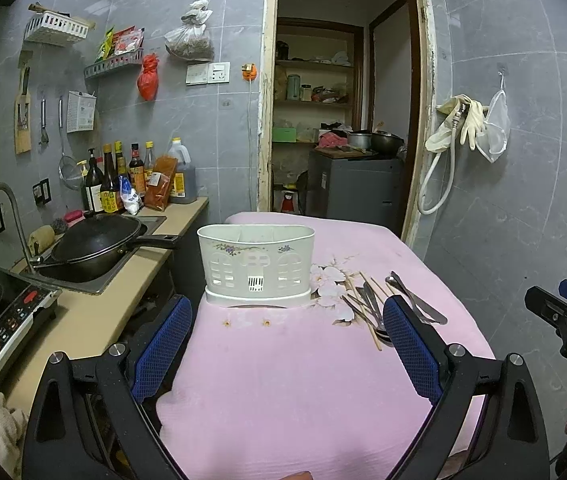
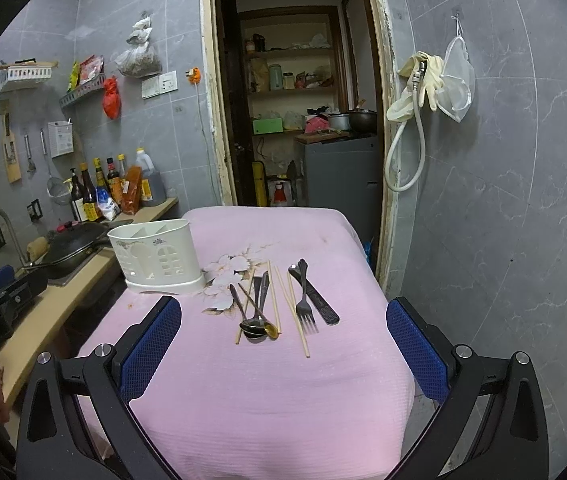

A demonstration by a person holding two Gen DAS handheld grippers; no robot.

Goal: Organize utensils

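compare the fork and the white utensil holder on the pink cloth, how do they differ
The fork lies flat on the cloth; the white utensil holder stands upright. The fork is dark metal and slim; the holder is white, bulky, with cut-out windows and a floral print. The fork sits among the loose utensils to the right; the holder stands apart at the table's left edge, and looks empty. Both rest on the pink cloth, untouched by either open gripper.
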